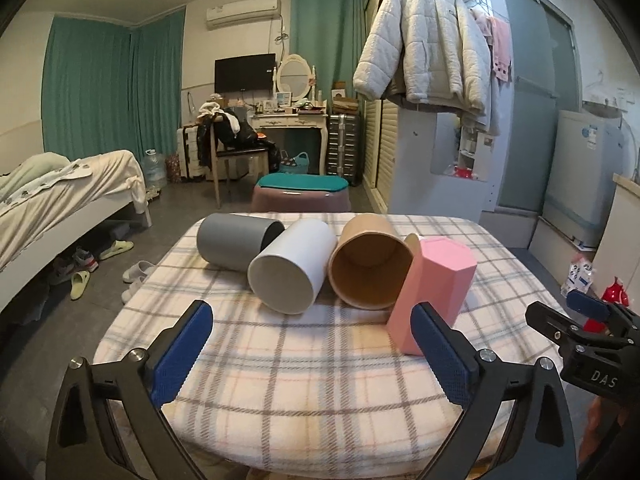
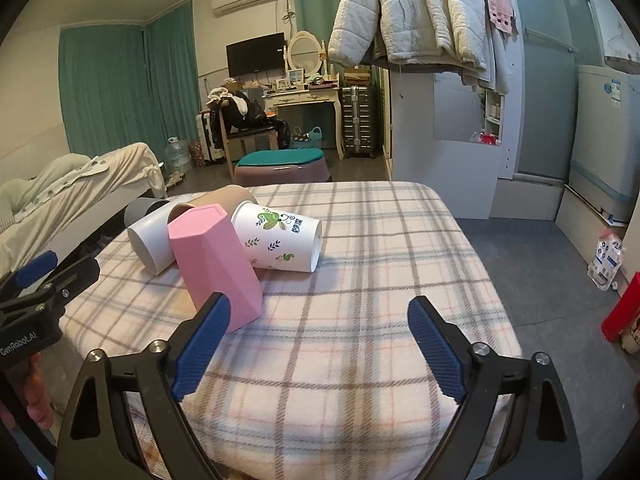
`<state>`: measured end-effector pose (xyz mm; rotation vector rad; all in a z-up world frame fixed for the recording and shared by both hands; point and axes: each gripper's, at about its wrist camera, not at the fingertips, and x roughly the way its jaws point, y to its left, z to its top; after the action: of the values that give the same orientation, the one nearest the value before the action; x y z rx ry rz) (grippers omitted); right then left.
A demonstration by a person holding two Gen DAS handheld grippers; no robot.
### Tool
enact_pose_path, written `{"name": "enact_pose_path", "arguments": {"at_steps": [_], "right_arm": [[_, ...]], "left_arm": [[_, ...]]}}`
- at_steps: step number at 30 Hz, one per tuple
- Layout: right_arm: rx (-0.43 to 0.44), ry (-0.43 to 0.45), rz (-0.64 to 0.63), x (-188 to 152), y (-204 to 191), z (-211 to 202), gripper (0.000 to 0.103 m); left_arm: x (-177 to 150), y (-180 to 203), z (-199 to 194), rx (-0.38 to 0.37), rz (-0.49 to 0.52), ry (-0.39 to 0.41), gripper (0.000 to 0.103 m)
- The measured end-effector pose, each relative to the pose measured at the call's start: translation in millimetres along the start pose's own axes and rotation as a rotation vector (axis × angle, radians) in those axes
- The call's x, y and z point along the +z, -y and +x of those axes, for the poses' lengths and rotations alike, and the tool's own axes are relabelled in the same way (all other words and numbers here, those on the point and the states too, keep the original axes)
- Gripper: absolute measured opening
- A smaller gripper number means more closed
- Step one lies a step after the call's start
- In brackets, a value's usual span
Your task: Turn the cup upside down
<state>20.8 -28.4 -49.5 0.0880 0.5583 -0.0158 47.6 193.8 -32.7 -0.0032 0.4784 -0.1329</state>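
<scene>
pink cup (image 2: 216, 264) stands inverted; open room spans table's (image 2: 400, 280) right half.

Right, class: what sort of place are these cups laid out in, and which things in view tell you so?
Most likely a lived-in bedroom or studio flat: a bed, a dressing table with an oval mirror and a padded jacket hung on a wardrobe.

Dim indoor light, strong fisheye warp

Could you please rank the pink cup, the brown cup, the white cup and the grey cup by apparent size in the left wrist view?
1. Pink cup and brown cup: too close to rank, and pink is nearest.
2. White cup.
3. Grey cup, farthest away.
</scene>
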Motion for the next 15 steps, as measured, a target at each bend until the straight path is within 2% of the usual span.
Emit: {"name": "enact_pose_path", "arguments": {"at_steps": [10,15], "right_arm": [[-0.006,0.011,0.005,-4.4,-0.9,-3.3,0.102],[-0.006,0.019,0.011,-4.3,0.8,-6.2,0.103]], "left_arm": [[-1.7,6.7,-4.8,0.020,0.032,0.003,0.103],[-1.7,9.6,-4.9,0.019,0.029,-0.007,0.103]]}}
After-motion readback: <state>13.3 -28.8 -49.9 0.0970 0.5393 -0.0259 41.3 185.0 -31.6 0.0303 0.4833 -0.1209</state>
